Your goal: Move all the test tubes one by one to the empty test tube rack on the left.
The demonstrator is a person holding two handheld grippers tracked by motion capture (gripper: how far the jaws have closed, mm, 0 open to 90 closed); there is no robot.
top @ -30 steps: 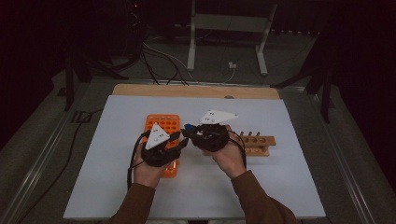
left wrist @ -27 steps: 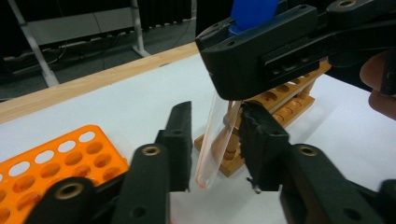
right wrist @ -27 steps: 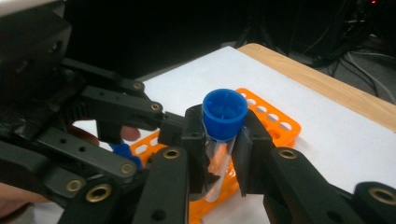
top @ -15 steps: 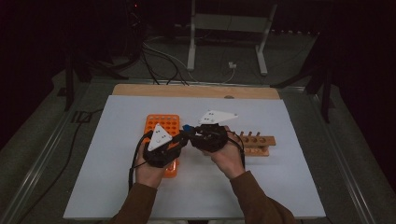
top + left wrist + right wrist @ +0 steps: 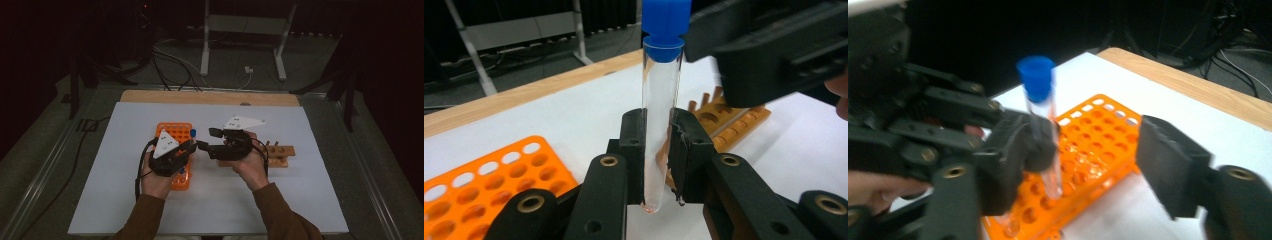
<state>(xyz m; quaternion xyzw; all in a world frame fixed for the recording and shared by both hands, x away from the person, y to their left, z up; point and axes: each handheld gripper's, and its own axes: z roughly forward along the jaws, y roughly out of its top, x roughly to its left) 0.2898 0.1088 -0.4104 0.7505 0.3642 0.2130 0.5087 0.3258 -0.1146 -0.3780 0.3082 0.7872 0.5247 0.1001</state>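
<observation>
A clear test tube (image 5: 659, 115) with a blue cap (image 5: 193, 133) stands upright between the two hands, above the right edge of the orange tube rack (image 5: 172, 132). My left gripper (image 5: 658, 150) is shut on the tube's lower half, its pads pressing the glass. My right gripper (image 5: 1093, 160) faces it from the right. Its jaws have just been opening and now stand wide apart, with the tube (image 5: 1040, 115) near the left jaw and free of the right one. In the high view the left gripper (image 5: 194, 145) and right gripper (image 5: 209, 139) nearly meet tip to tip.
A wooden peg rack (image 5: 280, 155) lies just right of the right hand on the white table mat (image 5: 310, 200). The orange rack's holes (image 5: 1088, 145) sit under and behind the tube. A wooden strip (image 5: 210, 97) edges the table's far side.
The right gripper's jaws have spread apart off the tube, and the left gripper has closed on it. Both hands stay about where they were.
</observation>
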